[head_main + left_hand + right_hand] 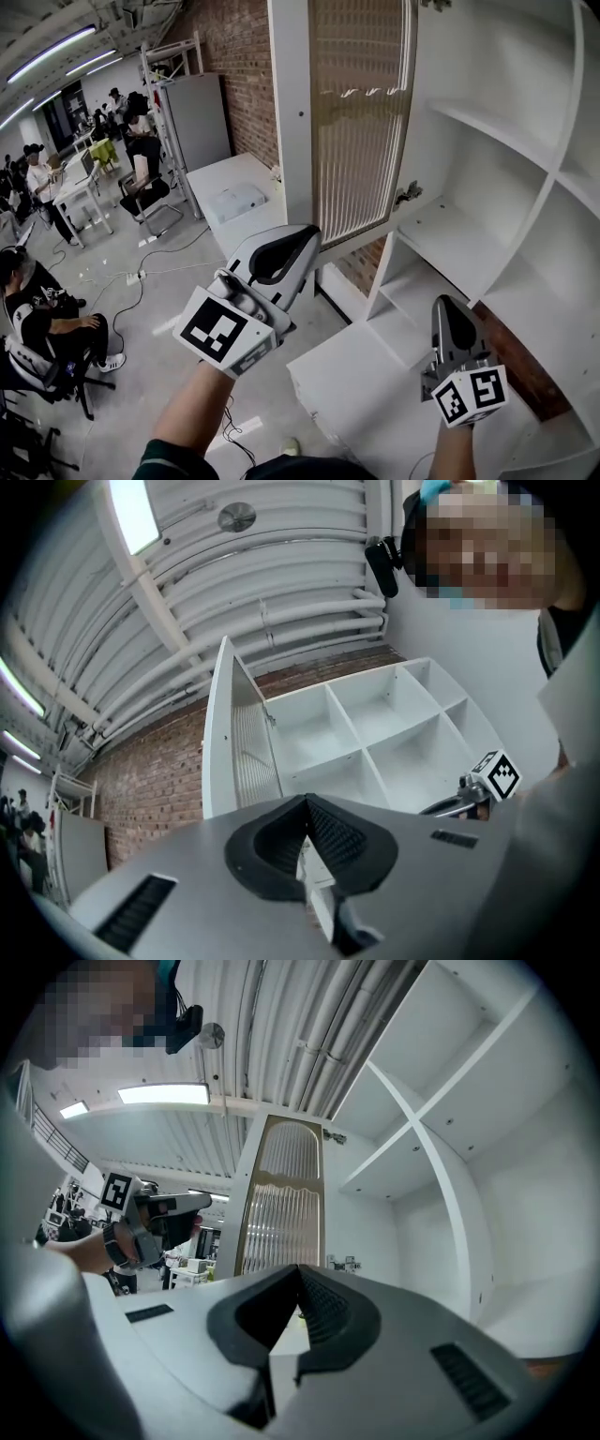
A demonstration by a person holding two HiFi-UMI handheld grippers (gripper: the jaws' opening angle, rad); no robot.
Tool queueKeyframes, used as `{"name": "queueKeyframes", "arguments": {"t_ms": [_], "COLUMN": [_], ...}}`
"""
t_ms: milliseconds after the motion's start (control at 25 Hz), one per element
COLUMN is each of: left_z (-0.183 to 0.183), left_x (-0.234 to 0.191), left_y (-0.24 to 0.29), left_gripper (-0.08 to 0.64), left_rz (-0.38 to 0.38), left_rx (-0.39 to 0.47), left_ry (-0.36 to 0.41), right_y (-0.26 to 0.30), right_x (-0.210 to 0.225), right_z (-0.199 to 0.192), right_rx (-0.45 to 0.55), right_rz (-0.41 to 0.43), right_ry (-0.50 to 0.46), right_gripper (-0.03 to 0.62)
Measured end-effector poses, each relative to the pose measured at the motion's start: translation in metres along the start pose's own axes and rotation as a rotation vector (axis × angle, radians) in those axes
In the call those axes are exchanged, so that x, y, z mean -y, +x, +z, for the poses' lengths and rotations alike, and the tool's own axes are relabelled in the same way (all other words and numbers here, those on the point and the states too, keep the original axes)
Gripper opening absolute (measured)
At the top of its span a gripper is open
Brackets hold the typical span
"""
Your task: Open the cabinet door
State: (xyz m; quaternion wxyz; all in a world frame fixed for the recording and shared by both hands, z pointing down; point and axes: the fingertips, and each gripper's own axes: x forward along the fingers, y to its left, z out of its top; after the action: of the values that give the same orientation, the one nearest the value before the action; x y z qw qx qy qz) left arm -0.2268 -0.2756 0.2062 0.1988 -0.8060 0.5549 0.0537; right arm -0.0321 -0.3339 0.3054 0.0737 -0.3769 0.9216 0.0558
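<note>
The white cabinet (525, 150) stands with its door (361, 122) swung wide open; the door has a ribbed glass panel in a white frame. Bare white shelves show inside. My left gripper (302, 244) is shut on nothing, its tip just below and left of the door's lower edge, apart from it. My right gripper (450, 314) is shut and empty too, pointing up in front of the lower shelves. From the left gripper view the door (239, 752) stands edge-on beside the open compartments (375, 724). The right gripper view has the door (281, 1204) left of the shelves (441, 1176).
A brick wall (239, 66) runs behind the cabinet. A low white table (234, 192) with a white box stands left of the door, a tall grey cabinet (197, 117) behind it. Seated people (42, 319) and desks fill the far left; cables lie on the floor (141, 281).
</note>
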Motion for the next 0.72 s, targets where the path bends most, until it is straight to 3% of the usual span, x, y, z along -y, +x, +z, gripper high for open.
{"name": "queueKeyframes", "arguments": {"t_ms": [320, 720], "left_z": [-0.045, -0.084], "left_x": [0.051, 0.074], "left_y": [-0.002, -0.014], "left_gripper": [0.006, 0.006], "left_rz": [-0.007, 0.029], "left_rx": [-0.073, -0.14], "left_ry": [-0.162, -0.22], "right_y": [-0.013, -0.031], "right_x": [0.008, 0.018], "right_z": [-0.005, -0.015], "right_rx": [-0.004, -0.019], "right_rz": [-0.006, -0.023], "right_ry": [-0.009, -0.01], "right_gripper": [0.003, 0.003]}}
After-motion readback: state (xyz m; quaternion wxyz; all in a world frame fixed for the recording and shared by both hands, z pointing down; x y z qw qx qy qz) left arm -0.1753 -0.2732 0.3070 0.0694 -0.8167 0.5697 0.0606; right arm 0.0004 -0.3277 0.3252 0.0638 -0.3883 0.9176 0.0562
